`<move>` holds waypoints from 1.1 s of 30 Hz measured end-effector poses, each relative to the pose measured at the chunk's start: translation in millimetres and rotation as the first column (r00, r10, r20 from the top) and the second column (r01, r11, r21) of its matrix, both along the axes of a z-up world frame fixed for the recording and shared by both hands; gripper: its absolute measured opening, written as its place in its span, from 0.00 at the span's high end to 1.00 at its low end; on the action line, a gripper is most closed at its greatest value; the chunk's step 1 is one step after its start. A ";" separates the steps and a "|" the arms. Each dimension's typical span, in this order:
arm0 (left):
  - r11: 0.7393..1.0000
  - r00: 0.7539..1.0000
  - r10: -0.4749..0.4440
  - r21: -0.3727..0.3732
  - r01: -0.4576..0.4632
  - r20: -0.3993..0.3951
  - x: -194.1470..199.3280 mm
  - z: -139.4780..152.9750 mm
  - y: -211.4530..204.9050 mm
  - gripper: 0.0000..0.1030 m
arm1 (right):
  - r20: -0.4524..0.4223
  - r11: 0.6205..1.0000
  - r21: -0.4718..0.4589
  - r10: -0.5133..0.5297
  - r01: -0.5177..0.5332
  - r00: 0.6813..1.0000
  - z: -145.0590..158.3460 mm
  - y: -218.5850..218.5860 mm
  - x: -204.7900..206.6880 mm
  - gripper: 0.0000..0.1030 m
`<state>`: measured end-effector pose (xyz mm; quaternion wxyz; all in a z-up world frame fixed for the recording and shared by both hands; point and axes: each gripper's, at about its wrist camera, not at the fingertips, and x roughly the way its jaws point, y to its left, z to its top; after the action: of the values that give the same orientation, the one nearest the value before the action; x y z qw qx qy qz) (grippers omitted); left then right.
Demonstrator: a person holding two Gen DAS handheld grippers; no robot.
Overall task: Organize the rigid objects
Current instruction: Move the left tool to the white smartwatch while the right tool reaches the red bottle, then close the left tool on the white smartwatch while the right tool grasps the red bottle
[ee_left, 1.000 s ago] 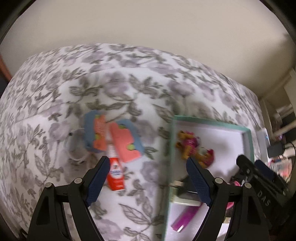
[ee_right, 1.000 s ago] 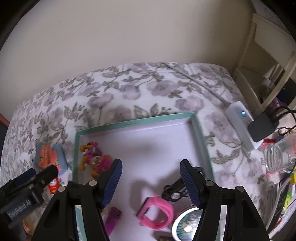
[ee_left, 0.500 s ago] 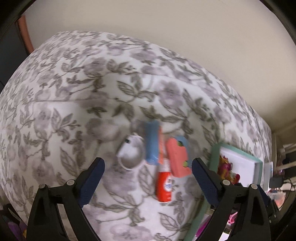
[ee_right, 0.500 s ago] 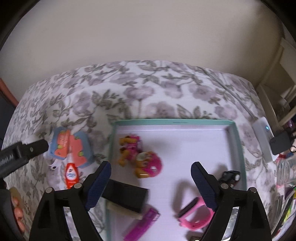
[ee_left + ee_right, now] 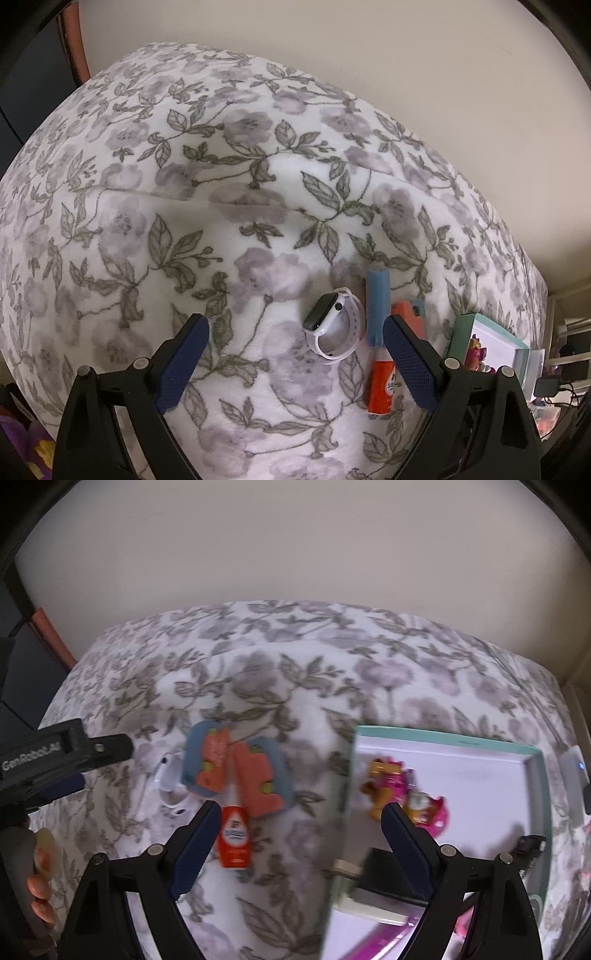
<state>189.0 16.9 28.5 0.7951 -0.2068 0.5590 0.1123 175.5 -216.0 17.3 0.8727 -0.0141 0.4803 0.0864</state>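
Smartwatch [image 5: 332,330] looks like our next pick: a white one with a dark screen, lying on its side on the floral blanket [image 5: 177,206], its strap curled into a closed loop. It sits touching the blue-and-coral toy [image 5: 377,302], with an orange tube [image 5: 381,386] just beside that, and the teal-rimmed tray [image 5: 436,735] with its dog figures [image 5: 402,794] off to the right.

Our left gripper [image 5: 291,362] hangs over the watch with its tongs spread wide, nothing between them. The right gripper [image 5: 299,849] is also wide apart and empty, hovering between the orange tube and the tray's left edge.

Handling-wise we figure the watch is light, with a hard slick case and a springy rubbery strap. Pinching the case across its flat sides seems safest; the loop would probably squash and twist. The blanket is soft, so pressing down may just sink it. The toy crowds one side, so we'd bring the tongs in along the free sides.
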 end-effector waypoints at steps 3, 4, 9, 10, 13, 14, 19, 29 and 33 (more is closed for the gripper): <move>1.000 1.000 -0.019 0.013 0.020 -0.021 1.7 -8.0 -3.4 0.07 | 0.002 1.000 0.005 0.018 -0.018 1.000 -2.2 9.3 -0.3 0.13; 1.000 0.999 -0.024 0.015 0.024 -0.027 2.4 -10.5 -3.8 0.07 | 0.002 1.000 0.004 0.027 -0.027 1.000 -3.4 12.5 -0.5 0.14; 0.999 0.998 -0.040 0.029 0.042 -0.055 6.3 -25.1 -6.7 0.08 | -0.016 0.998 -0.013 0.059 -0.059 0.998 -13.9 25.4 0.2 0.22; 0.998 0.997 -0.043 0.032 0.045 -0.059 7.2 -28.2 -7.1 0.08 | -0.026 0.998 -0.015 0.066 -0.066 0.997 -17.5 27.8 0.9 0.27; 0.998 0.997 -0.046 0.035 0.048 -0.068 11.0 -35.3 -7.7 0.08 | -0.049 0.997 -0.024 0.078 -0.079 0.996 -27.0 33.7 1.9 0.29; 0.998 0.996 -0.048 0.037 0.051 -0.071 12.3 -38.2 -8.0 0.08 | -0.054 0.996 -0.026 0.084 -0.085 0.995 -29.5 35.5 1.8 0.32; 0.997 0.994 -0.059 0.046 0.063 -0.088 19.8 -51.0 -10.9 0.08 | -0.081 0.993 -0.054 0.098 -0.102 0.992 -42.3 42.9 2.8 0.41; 0.992 0.992 -0.086 0.082 0.093 -0.087 29.9 -60.9 -13.5 0.16 | -0.115 0.990 -0.084 0.106 -0.116 0.988 -61.7 49.1 6.2 0.49; 0.985 0.991 -0.103 0.127 0.114 -0.090 34.0 -65.2 -20.4 0.26 | -0.107 0.989 -0.089 0.106 -0.116 0.989 -62.0 49.4 6.1 0.49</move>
<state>223.0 -3.4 -36.7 0.7880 -0.1183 0.5933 0.1137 181.5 -166.5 -44.7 0.8393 -0.0777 0.5262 0.1127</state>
